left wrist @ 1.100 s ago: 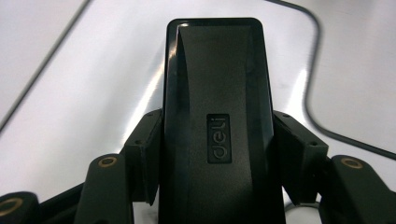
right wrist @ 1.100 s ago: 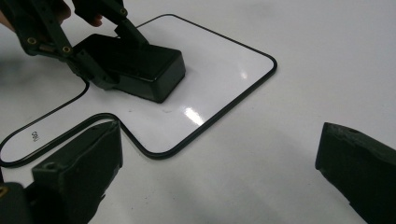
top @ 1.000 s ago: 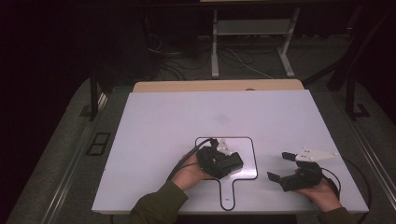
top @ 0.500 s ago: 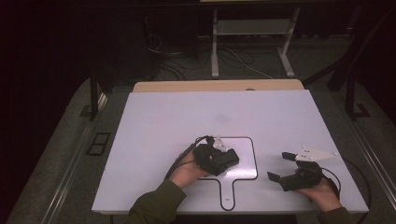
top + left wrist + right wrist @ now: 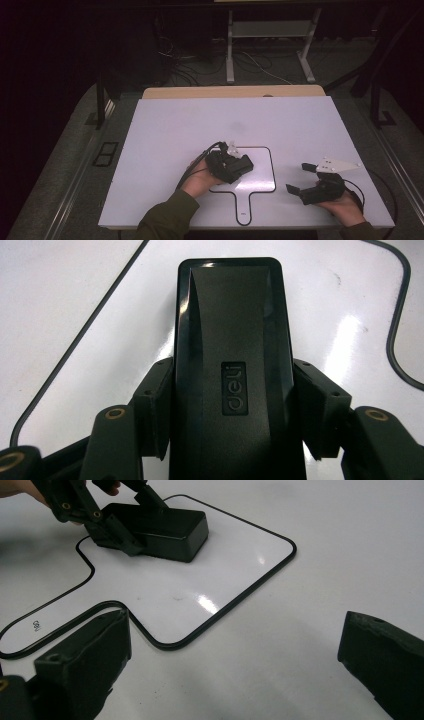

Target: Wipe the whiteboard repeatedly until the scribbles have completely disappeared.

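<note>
1. left gripper [image 5: 245, 162], low centre of the high view, is clamped on a black box [image 5: 241, 164]; the person's left hand [image 5: 200, 179] backs it from lower left, dark green sleeve [image 5: 165, 220] entering at the bottom edge.
2. left gripper view: the black box [image 5: 232, 375] runs up the middle of the frame, "deli" logo on a small raised plate at centre; both jaws press its long sides, pads [image 5: 157, 405] flush against it at lower left & lower right.
3. the box lies inside a black outline [image 5: 272, 172], a rounded square w/ a handle-like stub pointing to the bottom edge, drawn on the white table [image 5: 200, 125]. in the high view the box sits toward the outline's upper-left part.
4. right gripper view: same box [image 5: 165, 527] in the upper left of the frame, flat on the surface, left gripper [image 5: 125, 527] gripping its near end; the outline [image 5: 235, 605] curves through mid-frame.
5. right gripper [image 5: 302, 178], lower right of the high view, has its jaws spread w/ nothing btwn them; right hand [image 5: 345, 205] holds it at the bottom right corner, well apart from the box.
6. right gripper view: its own two jaws rise at lower left & lower right, bare white table btwn them.
7. a grey three-cornered plate [image 5: 335, 164] tops the right gripper; a cable [image 5: 192, 170] loops off the left one.
</note>
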The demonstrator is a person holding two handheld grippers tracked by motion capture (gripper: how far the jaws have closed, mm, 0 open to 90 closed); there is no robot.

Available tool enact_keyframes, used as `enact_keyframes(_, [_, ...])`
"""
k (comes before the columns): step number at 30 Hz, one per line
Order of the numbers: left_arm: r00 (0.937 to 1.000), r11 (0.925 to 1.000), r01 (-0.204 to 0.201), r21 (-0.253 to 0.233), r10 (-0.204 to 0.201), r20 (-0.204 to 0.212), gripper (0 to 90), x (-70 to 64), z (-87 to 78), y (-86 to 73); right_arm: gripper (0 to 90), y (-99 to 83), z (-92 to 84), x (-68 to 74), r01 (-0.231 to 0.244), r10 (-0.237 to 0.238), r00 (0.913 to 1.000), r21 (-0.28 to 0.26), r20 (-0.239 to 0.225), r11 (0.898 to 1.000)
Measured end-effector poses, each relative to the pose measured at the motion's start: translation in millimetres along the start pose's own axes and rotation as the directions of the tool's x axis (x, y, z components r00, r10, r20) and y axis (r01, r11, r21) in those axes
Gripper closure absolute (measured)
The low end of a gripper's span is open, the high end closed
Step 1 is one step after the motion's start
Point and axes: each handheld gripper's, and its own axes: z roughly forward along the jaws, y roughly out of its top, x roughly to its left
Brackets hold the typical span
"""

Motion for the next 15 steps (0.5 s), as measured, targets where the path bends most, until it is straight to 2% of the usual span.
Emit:
enact_keyframes(4, [0.9989, 0.9994, -0.033, 0.005, 0.033, 0.034, 39.3, -13.6, -0.9, 0.1, 0.0, 0.0, 0.7, 0.1, 0.002, -0.002, 1.0, 0.002, -0.001, 1.0])
enact_keyframes(6, [0.9982, 0.9986, -0.052, 0.007, 0.052, 0.032, 39.3, -19.1, -0.5, 1.1, 0.0, 0.1, 0.7, 0.4, 0.0, 0.0, 1.0, 0.002, -0.003, 1.0])
enact_keyframes(8, [0.9984, 0.9988, -0.048, 0.011, 0.048, 0.031, 39.3, -16.4, -0.1, 2.1, 0.0, 0.2, 0.5, 0.6, 0.001, -0.001, 1.0, 0.0, -0.001, 1.0])
enact_keyframes(10, [0.999, 0.9989, -0.044, 0.013, 0.044, -0.002, 39.3, -10.1, 0.9, 3.3, 0.0, 0.2, 0.1, 0.5, 0.001, -0.001, 1.0, -0.001, 0.0, 1.0])
enact_keyframes(13, [0.9996, 0.9999, -0.007, 0.013, 0.008, -0.025, 39.3, 2.8, 1.4, 3.1, 0.0, 0.1, -0.2, 0.4, -0.001, 0.001, 1.0, -0.002, 0.001, 1.0])
enact_keyframes(14, [0.9997, 0.9997, -0.011, 0.021, 0.011, -0.022, 39.3, 6.2, 0.6, 2.6, 0.0, 0.1, -0.3, 0.1, 0.001, -0.001, 1.0, -0.002, 0.001, 1.0])
enact_keyframes(15, [0.9997, 0.9999, 0.014, 0.002, -0.014, -0.018, 39.3, 7.3, 1.5, 1.5, 0.0, 0.0, -0.2, -0.1, 0.0, 0.0, 1.0, -0.002, 0.001, 1.0])
